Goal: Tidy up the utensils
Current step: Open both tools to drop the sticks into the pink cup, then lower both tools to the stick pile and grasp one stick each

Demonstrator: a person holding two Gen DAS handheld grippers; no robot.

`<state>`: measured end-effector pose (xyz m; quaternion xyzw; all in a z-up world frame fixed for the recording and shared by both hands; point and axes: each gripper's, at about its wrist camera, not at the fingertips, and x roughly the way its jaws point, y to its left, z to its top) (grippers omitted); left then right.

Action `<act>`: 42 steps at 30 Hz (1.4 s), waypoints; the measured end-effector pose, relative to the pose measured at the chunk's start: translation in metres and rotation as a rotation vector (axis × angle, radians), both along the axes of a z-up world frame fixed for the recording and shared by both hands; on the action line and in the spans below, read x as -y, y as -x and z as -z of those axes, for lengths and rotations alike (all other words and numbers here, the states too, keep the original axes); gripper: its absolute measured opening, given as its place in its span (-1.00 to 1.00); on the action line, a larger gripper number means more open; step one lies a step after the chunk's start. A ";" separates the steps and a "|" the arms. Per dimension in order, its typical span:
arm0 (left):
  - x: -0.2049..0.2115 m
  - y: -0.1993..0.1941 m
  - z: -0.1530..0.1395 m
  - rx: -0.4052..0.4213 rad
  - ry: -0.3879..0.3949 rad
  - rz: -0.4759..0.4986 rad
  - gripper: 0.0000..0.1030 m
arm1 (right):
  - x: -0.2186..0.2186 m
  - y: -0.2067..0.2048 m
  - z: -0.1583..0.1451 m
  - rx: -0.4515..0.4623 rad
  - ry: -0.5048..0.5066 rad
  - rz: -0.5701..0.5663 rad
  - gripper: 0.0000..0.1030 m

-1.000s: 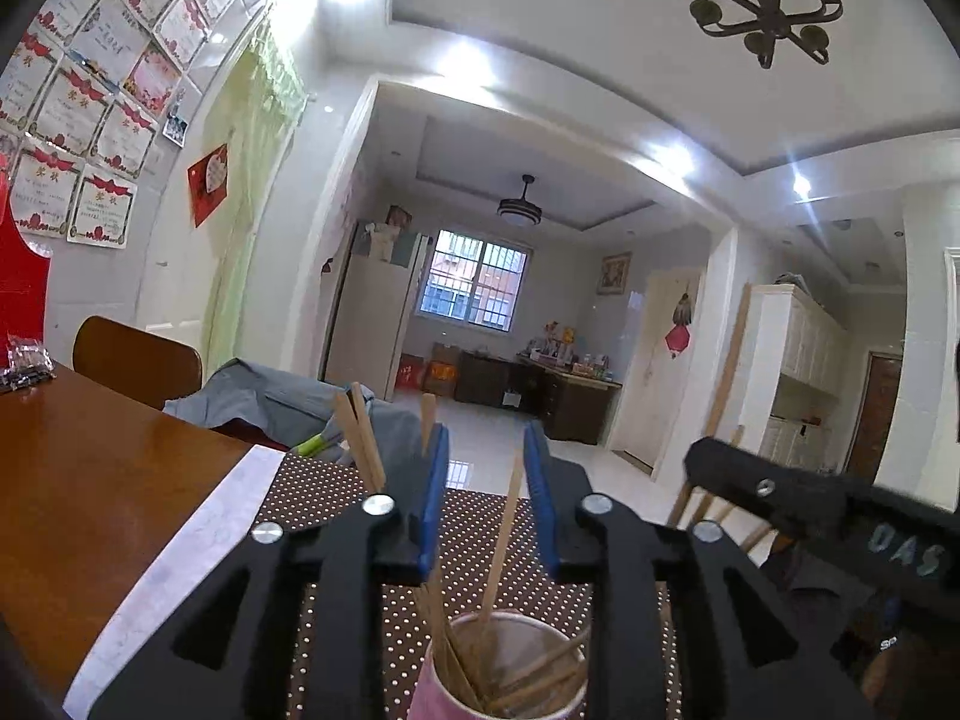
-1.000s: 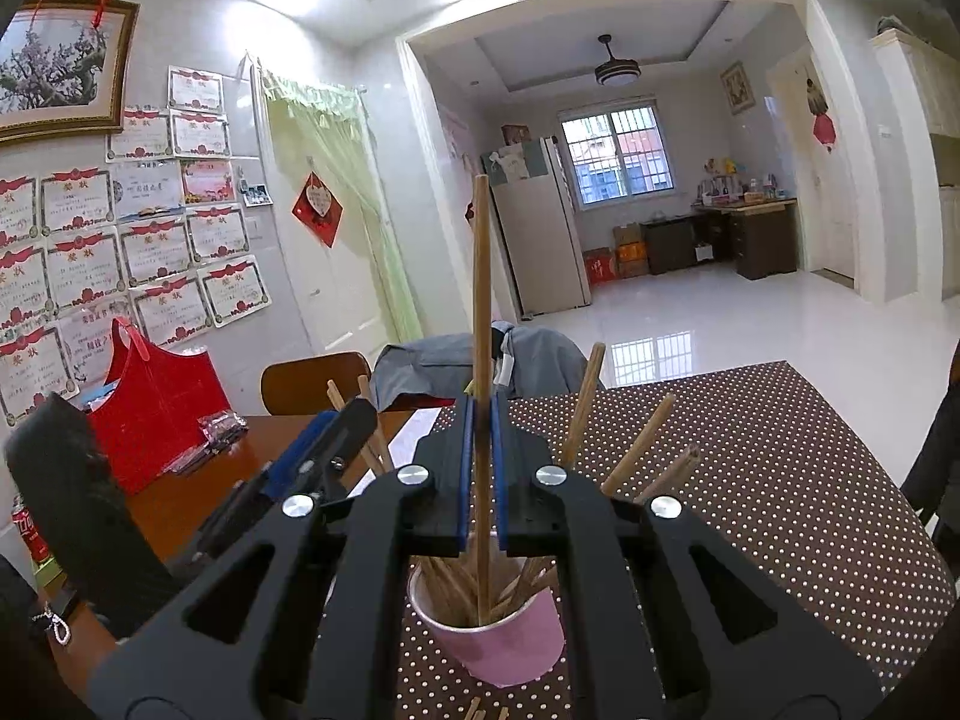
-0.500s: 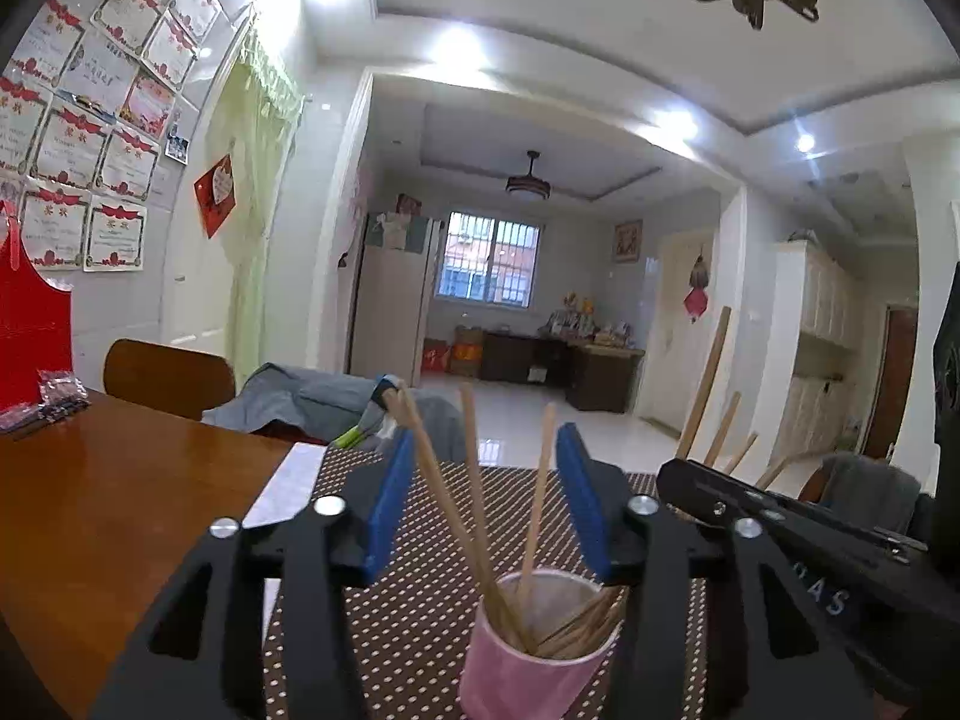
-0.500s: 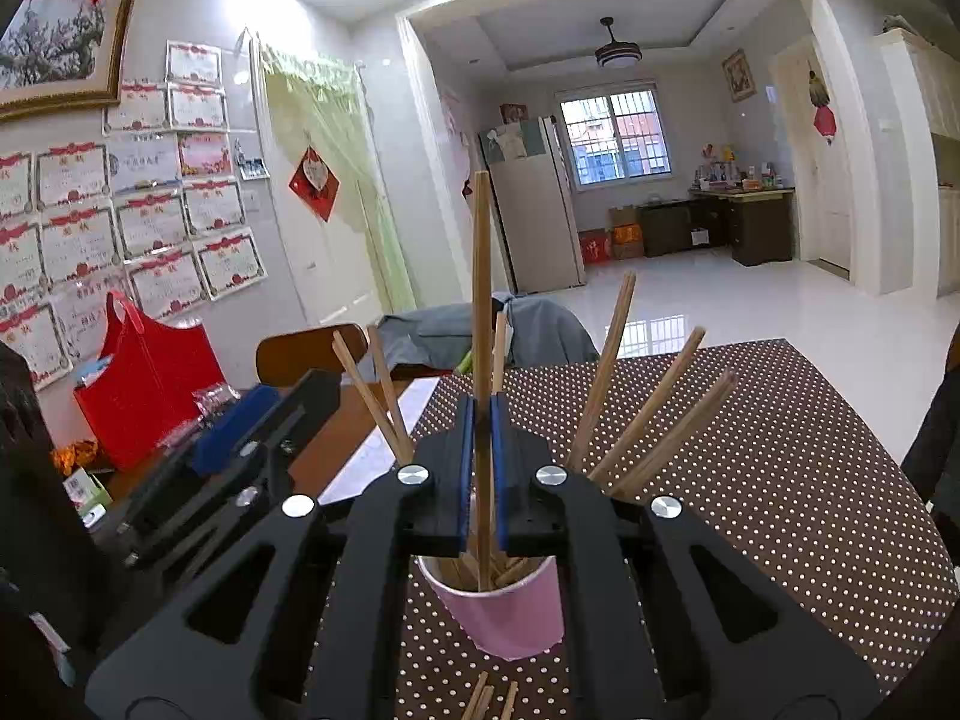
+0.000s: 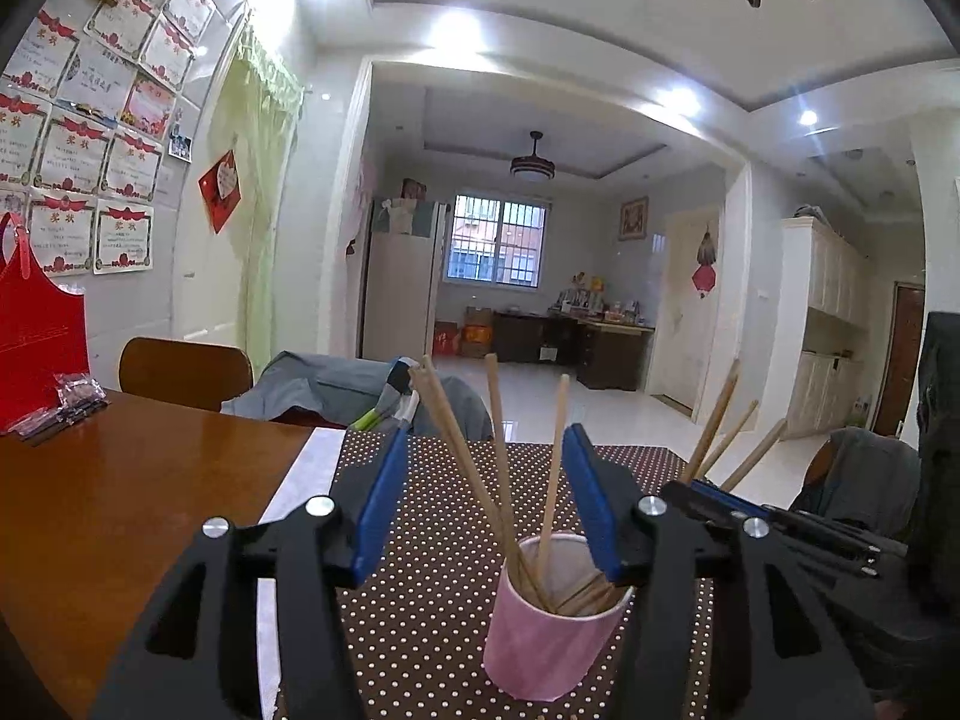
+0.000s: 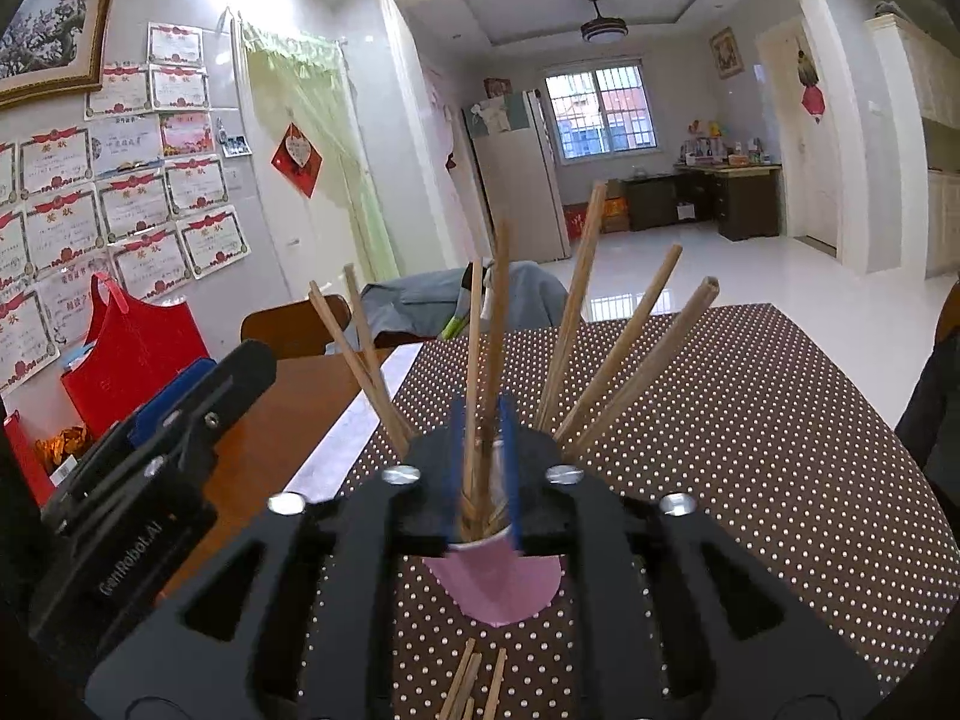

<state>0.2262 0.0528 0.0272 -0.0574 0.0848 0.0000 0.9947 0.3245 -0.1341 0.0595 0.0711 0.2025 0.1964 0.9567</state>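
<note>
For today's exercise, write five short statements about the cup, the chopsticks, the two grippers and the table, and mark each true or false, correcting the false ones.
1. The pink cup stands upright on the dotted mat. True.
2. The cup holds no chopsticks. False: several chopsticks stand fanned out in it.
3. The left gripper is clamped on a chopstick. False: its jaws stand wide apart, having just been opening, and touch nothing.
4. Loose chopsticks lie on the mat in front of the cup. True.
5. The right gripper is fully shut. False: its jaws have just been opening, and chopsticks stand in the gap.
</note>
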 end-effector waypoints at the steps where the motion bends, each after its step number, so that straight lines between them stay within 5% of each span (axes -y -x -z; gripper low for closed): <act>1: 0.000 0.001 -0.001 -0.001 -0.002 -0.002 0.04 | 0.000 0.002 -0.001 0.005 0.000 0.003 -0.16; 22: 0.017 0.063 -0.007 -0.035 -0.116 0.012 0.20 | 0.039 0.074 -0.015 0.057 0.030 0.028 0.01; 29: 0.030 0.070 0.015 -0.262 -0.153 0.117 0.22 | 0.050 0.087 -0.001 -0.059 0.077 0.014 0.17; 36: 0.042 0.057 0.067 -0.598 -0.207 0.216 0.22 | 0.061 0.089 0.030 -0.205 0.119 -0.005 0.22; 42: 0.044 0.052 0.110 -0.749 -0.243 0.210 0.22 | 0.063 0.091 0.056 -0.289 0.140 -0.033 0.22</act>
